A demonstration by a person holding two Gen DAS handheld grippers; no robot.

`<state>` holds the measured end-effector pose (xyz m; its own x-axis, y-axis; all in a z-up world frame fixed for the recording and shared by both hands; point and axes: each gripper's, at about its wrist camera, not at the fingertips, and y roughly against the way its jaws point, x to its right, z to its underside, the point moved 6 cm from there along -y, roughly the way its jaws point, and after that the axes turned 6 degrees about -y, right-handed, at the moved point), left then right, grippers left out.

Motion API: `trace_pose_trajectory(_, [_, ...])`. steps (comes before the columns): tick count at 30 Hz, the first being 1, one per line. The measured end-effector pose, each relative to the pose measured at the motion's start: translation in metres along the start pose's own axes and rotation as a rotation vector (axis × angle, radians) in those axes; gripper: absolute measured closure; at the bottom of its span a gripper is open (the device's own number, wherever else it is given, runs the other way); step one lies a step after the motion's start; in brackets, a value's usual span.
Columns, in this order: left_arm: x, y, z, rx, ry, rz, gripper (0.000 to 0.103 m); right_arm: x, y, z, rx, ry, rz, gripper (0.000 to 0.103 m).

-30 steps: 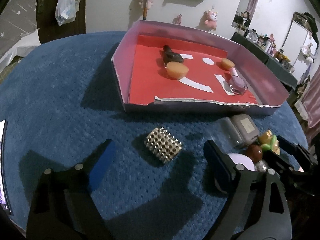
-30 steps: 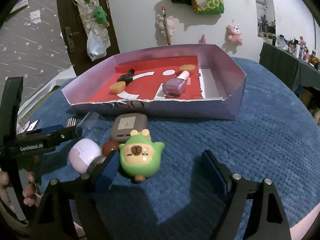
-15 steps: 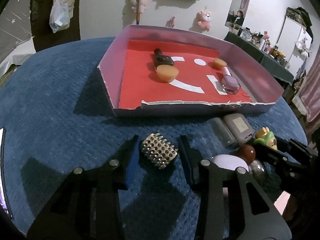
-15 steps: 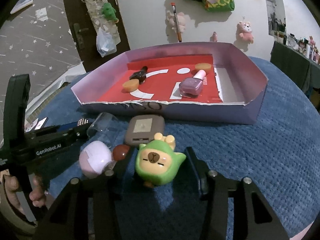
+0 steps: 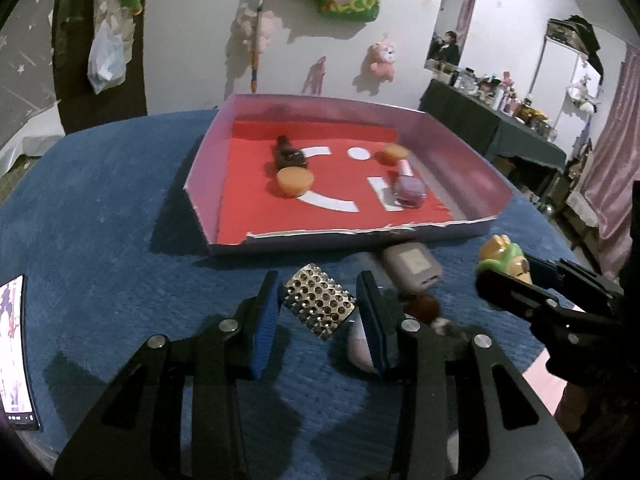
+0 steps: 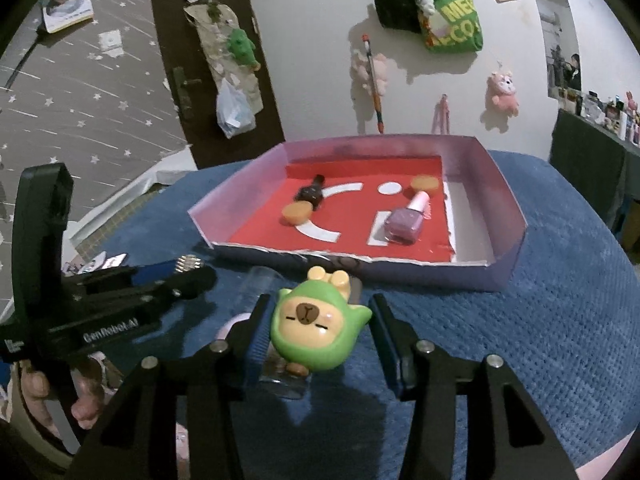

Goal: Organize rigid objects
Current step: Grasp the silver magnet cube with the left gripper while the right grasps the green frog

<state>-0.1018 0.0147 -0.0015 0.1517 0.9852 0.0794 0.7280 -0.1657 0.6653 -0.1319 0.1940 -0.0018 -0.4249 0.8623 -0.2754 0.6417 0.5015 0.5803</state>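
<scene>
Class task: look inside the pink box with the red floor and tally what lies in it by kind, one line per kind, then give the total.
Inside the pink box:
Nail polish bottles: 2, a purple one and a dark one
Round orange pieces: 2, one nearer, one farther
Total: 4

Blue-carpeted table (image 5: 100, 216) (round): pink tray (image 5: 204, 168), grey case (image 5: 412, 266), phone (image 5: 14, 356).

Left gripper (image 5: 319, 309) clamping studded block (image 5: 319, 305) — red-floored box (image 5: 460, 148) beyond
</scene>
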Motion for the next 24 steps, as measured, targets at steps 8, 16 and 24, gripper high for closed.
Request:
trace_pose_trajectory(8, [0.0098,0.006,0.0018,0.006,-0.014,0.02,0.066,-0.0026,0.0045,0.001,0.004,0.005,-0.003,0.052])
trace_pose_trajectory(16, [0.0099,0.0074,0.0025,0.009,-0.008,0.027,0.066,-0.0062,0.0075,0.0053,-0.003,0.011,-0.009,0.052])
trace_pose_trajectory(24, [0.0095,0.0064,-0.0004,0.009,-0.006,0.031,0.066,-0.0058,0.0075,0.0034,-0.011,0.014,-0.016,0.052])
